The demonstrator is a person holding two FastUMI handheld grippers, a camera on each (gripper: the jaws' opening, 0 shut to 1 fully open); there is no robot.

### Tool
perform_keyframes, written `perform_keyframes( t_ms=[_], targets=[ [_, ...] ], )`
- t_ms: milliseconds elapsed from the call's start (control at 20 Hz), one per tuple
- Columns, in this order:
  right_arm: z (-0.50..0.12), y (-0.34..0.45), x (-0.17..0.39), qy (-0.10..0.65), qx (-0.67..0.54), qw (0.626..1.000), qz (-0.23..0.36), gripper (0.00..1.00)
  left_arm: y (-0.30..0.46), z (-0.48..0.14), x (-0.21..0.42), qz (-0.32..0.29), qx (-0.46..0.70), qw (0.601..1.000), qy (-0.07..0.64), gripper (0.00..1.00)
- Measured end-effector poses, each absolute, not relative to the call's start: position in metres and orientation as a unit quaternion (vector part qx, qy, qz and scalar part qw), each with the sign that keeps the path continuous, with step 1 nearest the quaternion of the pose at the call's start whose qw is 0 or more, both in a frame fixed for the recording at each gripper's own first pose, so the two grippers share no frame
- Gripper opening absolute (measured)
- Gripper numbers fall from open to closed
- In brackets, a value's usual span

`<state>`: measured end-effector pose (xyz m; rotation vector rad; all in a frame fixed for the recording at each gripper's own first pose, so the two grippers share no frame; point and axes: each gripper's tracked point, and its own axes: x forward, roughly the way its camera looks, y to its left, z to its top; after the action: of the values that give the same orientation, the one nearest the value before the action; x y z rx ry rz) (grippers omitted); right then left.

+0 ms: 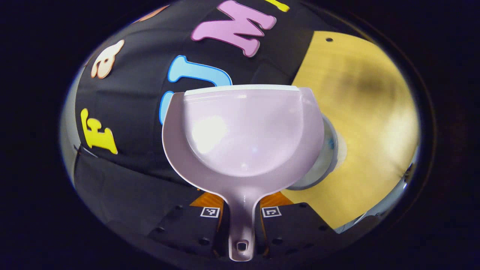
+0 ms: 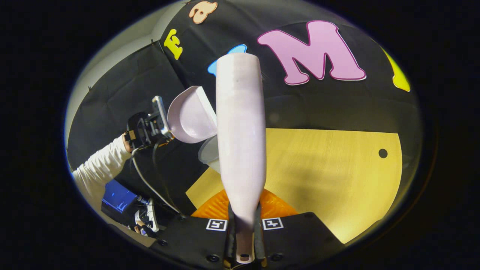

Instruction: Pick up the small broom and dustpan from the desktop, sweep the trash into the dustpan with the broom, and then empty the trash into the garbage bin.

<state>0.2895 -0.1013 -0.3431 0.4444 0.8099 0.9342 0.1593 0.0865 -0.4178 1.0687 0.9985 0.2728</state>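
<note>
A lilac dustpan (image 1: pixel 243 131) stands up in front of the camera in the left gripper view, and my left gripper (image 1: pixel 242 215) is shut on its handle. No trash shows inside its bowl. Behind its right edge peeks the pale garbage bin (image 1: pixel 330 150). In the right gripper view my right gripper (image 2: pixel 243 225) is shut on the handle of the lilac broom (image 2: pixel 240 131), which points up and away. Farther left the left gripper (image 2: pixel 150 127) holds the dustpan (image 2: pixel 191 116) tilted just above the bin (image 2: pixel 210 152).
The wooden table (image 2: pixel 330 168) spreads to the right, with a small dark hole (image 2: pixel 383 153) near its far edge. A white sleeve (image 2: pixel 101 165) and a cable run down from the left gripper. A blue object (image 2: pixel 118 195) lies low on the left.
</note>
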Motion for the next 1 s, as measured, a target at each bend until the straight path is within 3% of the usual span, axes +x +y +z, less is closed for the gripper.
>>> perform_keyframes(
  t_ms=[200, 450, 700, 1000],
  targets=[
    [-0.325, -0.121, 0.297, 0.369, 0.226, 0.803, 0.409, 0.19, 0.020, -0.416, 0.177, 0.094, 0.325, 0.841, 0.423, 0.24],
    [-0.361, -0.134, 0.267, 0.396, 0.183, 0.841, 0.319, 0.19, -0.074, -0.457, 0.150, 0.047, 0.157, 0.881, 0.444, 0.23],
    [-0.468, -0.133, 0.225, 0.510, 0.176, 0.810, 0.230, 0.19, -0.160, -0.543, 0.106, 0.002, 0.007, 0.854, 0.520, 0.24],
    [-0.589, -0.138, 0.162, 0.657, 0.092, 0.733, 0.148, 0.20, -0.199, -0.676, 0.073, 0.025, -0.074, 0.778, 0.623, 0.25]
  ],
)
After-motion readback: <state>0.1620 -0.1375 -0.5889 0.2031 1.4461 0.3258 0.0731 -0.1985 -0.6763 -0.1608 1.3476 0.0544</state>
